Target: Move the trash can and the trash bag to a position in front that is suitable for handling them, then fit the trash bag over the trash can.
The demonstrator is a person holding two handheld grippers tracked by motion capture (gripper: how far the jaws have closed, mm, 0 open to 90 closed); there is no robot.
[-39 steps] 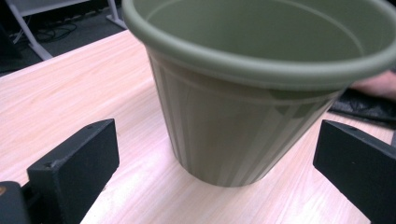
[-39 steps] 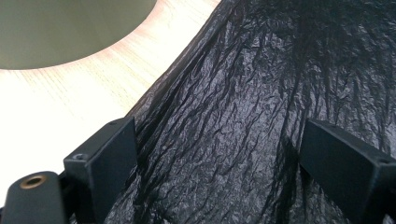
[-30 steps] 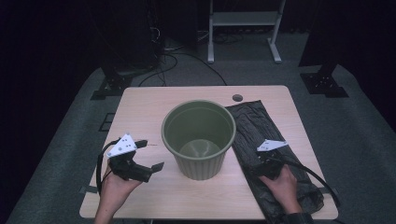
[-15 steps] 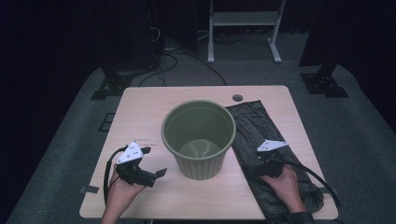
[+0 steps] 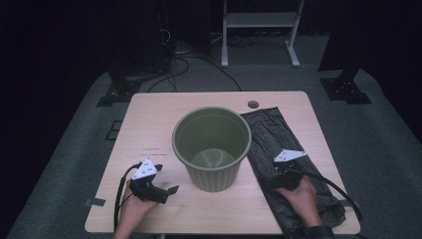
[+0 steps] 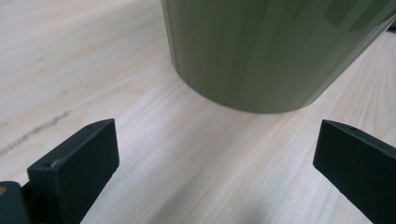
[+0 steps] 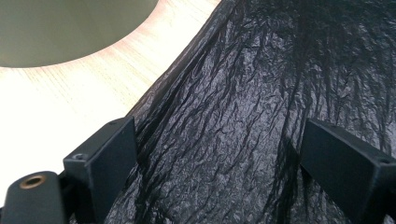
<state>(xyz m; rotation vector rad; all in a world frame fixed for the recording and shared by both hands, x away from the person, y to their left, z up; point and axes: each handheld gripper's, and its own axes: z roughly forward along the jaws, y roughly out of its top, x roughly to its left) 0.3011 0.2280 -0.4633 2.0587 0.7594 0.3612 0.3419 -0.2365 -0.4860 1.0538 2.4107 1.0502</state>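
A ribbed olive-green bin [image 5: 211, 149] stands upright and empty in the middle of the wooden table [image 5: 149, 124]. A crumpled black plastic bag [image 5: 278, 139] lies flat on the table to the bin's right. My left gripper [image 5: 168, 190] sits low over the table at the front left, pointing at the bin's base. Its own view has the left gripper [image 6: 215, 158] open with only bare wood between the jaws, and the bin's wall [image 6: 252, 51] just ahead. My right gripper [image 5: 276, 172] rests over the bag. There the right gripper [image 7: 219, 158] is open, jaws spread above the bag [image 7: 261, 93].
A small round grommet [image 5: 253, 104] sits in the table near its far edge. Beyond the table are a white metal stand [image 5: 259, 30], cables on the floor and dark equipment bases [image 5: 117, 92]. The bin's base [image 7: 70, 28] is at the upper left of the right gripper view.
My left gripper has come down toward the tabletop and shifted slightly toward the bin and the near edge. The right gripper, bin and bag have stayed put.
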